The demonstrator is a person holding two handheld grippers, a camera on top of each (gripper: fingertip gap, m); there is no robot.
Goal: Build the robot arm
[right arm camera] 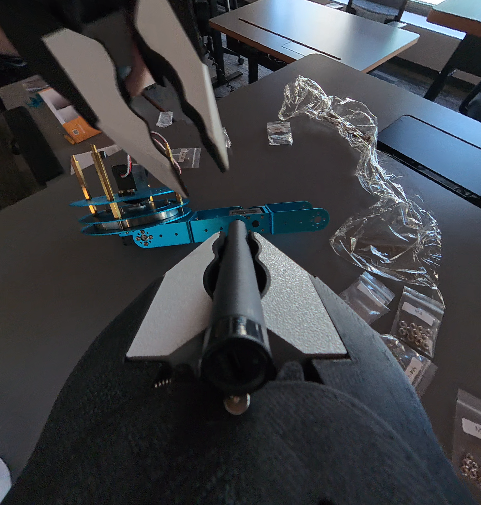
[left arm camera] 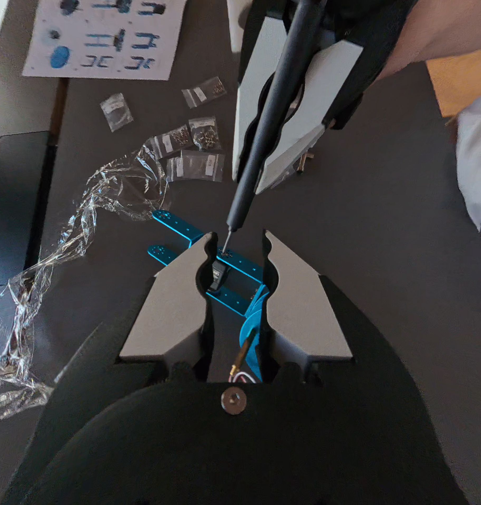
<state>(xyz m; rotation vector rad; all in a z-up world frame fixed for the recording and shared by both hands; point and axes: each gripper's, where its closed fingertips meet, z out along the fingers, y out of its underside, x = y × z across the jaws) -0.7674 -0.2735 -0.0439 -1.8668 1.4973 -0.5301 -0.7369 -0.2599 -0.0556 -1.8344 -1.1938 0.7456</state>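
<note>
Blue metal bracket assembly [right arm camera: 234,224] lies flat near the middle of a dark tabletop [right arm camera: 42,273], its linked U-shaped arms running left to right from a stack of round blue plates [right arm camera: 130,216] set on brass standoffs [right arm camera: 103,175], with a small black servo [right arm camera: 127,177] and its red-and-white wires standing on top. The right gripper [right arm camera: 235,235] pinches a black screwdriver [right arm camera: 236,287] along the line of its two fingers, the handle filling the notch between the grey pads; in the left wrist view the driver's thin metal tip [left arm camera: 227,241] meets a ring of holes at the end of one blue bracket arm. The left gripper [left arm camera: 239,240] hovers over the assembly with its fingers spread apart, the bracket and a black servo body showing in the gap between them, and whether either finger touches the metal cannot be told. Crumpled clear plastic wrap [right arm camera: 370,191] sprawls to the right of the assembly in the right wrist view, and several small clear bags of nuts and screws [right arm camera: 417,322] lie nearer that camera. At the far end of the table in the left wrist view sits a white printed sheet [left arm camera: 103,38] showing blue parts.
</note>
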